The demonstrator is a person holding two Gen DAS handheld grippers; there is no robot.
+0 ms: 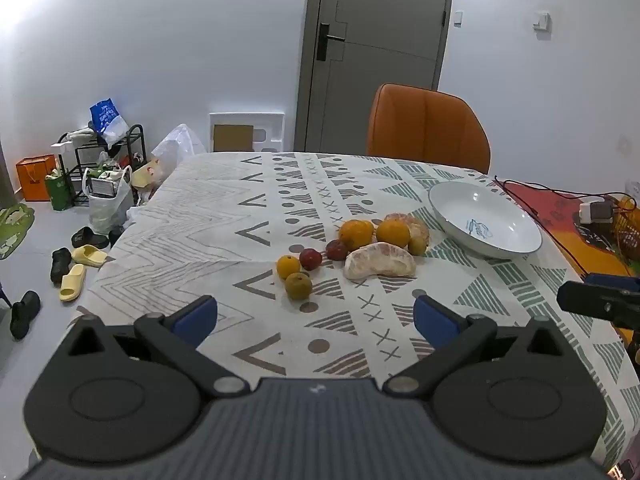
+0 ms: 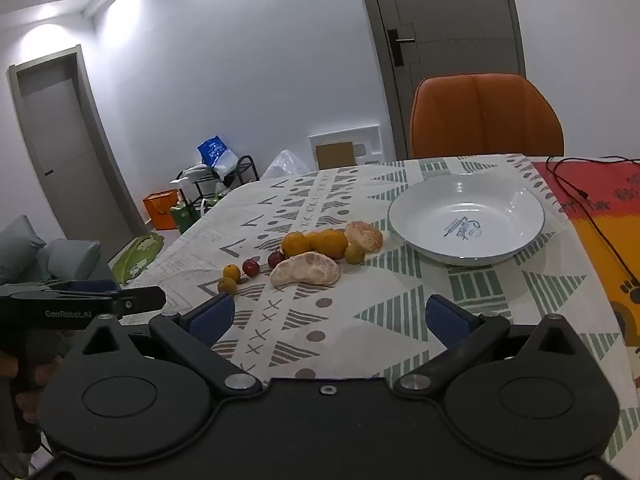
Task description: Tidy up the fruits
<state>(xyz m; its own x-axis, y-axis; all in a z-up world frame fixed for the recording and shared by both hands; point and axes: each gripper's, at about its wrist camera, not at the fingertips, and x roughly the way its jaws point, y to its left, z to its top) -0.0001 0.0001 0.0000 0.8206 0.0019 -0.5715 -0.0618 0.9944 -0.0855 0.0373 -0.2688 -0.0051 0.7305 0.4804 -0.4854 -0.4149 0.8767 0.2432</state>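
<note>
Fruit cluster sits mid-surface on the patterned cloth: a peeled pomelo segment [image 1: 379,261] in front, two oranges [image 1: 356,234] just behind it, a peeled mandarin [image 2: 363,235] at the back nearest the bowl. Two dark red plums [image 1: 311,259] and three smaller yellow-green fruits [image 1: 298,285] trail toward the left. White bowl [image 2: 404,208] stands just right of the cluster — nothing in it. Left hand-held gripper [image 1: 315,315] hovers short of the fruit, fingers spread wide, holding nothing. Right hand-held gripper [image 2: 329,315] likewise spread and unloaded, facing bowl and fruit. Orange chair [image 1: 428,130] at the far edge of the surface [image 1: 224,208].
</note>
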